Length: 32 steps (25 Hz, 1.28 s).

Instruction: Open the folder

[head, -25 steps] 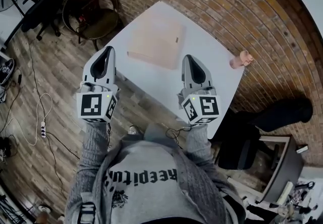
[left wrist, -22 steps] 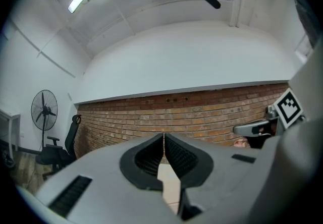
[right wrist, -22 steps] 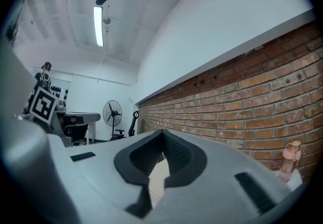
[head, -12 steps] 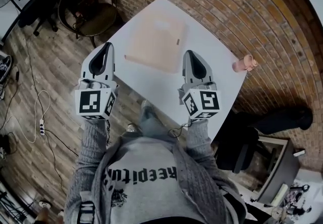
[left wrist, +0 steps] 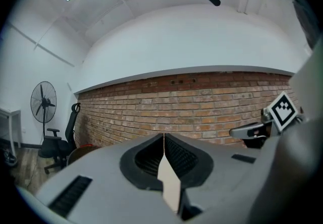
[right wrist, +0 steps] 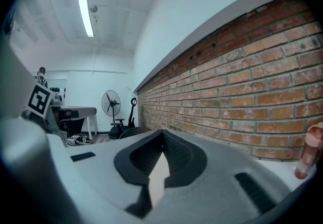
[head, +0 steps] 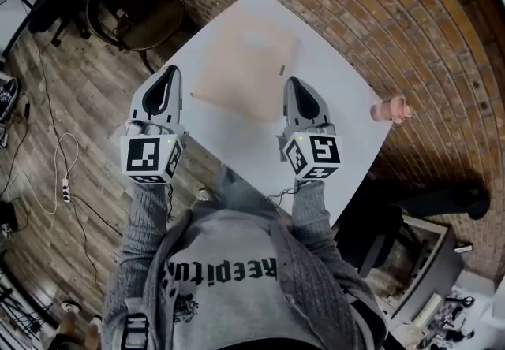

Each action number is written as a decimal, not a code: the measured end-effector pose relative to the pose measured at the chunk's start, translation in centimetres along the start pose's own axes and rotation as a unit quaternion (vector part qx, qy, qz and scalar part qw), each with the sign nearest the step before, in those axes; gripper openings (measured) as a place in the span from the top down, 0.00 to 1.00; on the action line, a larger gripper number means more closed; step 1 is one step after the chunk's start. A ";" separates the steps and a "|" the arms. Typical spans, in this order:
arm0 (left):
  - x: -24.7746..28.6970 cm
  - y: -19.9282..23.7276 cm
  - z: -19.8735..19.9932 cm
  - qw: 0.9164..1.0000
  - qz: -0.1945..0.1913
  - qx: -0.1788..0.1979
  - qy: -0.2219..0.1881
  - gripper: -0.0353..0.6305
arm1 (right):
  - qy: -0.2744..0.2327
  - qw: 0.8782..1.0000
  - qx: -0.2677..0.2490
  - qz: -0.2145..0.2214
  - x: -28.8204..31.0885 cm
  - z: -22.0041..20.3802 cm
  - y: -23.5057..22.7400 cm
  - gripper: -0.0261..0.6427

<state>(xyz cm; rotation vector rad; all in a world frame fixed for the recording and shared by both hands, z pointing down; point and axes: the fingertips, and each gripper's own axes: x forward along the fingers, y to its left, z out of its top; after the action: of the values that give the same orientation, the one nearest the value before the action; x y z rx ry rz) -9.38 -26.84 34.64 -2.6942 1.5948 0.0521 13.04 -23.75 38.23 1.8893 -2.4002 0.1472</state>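
Plainly, the folder [head: 246,65] lies flat on the white surface [head: 347,116] at twelve o'clock from us, and it looks shut, so we judge the opening not yet begun. We hold the left gripper [head: 168,76] at about ten o'clock, near the surface's corner. The right gripper [head: 293,88] is at about one o'clock, just beside the folder's near right edge. Both hang above it and touch nothing; flanking it this way would suit pinning one side while lifting the cover by the other. The head view alone gives this layout, along with the pink bottle [head: 390,110] well apart at three o'clock. The two gripper views look over the folder at the brick wall and a standing fan [left wrist: 44,103], so they miss it entirely. They do settle what the head view cannot: each pair of jaws is pressed together at the tips, with nothing between them.
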 end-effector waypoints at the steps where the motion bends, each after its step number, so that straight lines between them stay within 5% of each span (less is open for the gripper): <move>1: 0.2 -0.1 -0.8 1.000 -0.001 -0.002 0.009 0.93 | 0.008 1.000 0.005 0.000 0.3 -0.7 -0.2 0.95; 14: 0.7 -1.3 -10.3 0.992 -0.024 -0.008 0.121 0.93 | 0.109 0.993 0.051 -0.007 1.9 -10.3 -1.9 0.95; 24: 0.5 -1.4 -12.9 0.988 -0.021 0.001 0.154 0.93 | 0.196 0.977 0.076 -0.026 1.6 -17.3 -3.0 0.95; 32: 0.7 -1.2 -15.1 0.984 -0.031 0.048 0.168 0.93 | 0.246 0.966 0.069 -0.031 1.4 -20.3 -3.3 0.95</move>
<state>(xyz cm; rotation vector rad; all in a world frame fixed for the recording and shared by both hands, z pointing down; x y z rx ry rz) -7.65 -27.22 49.66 -2.7856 1.5350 -0.4934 16.03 -23.30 58.58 1.7185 -2.0345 0.7051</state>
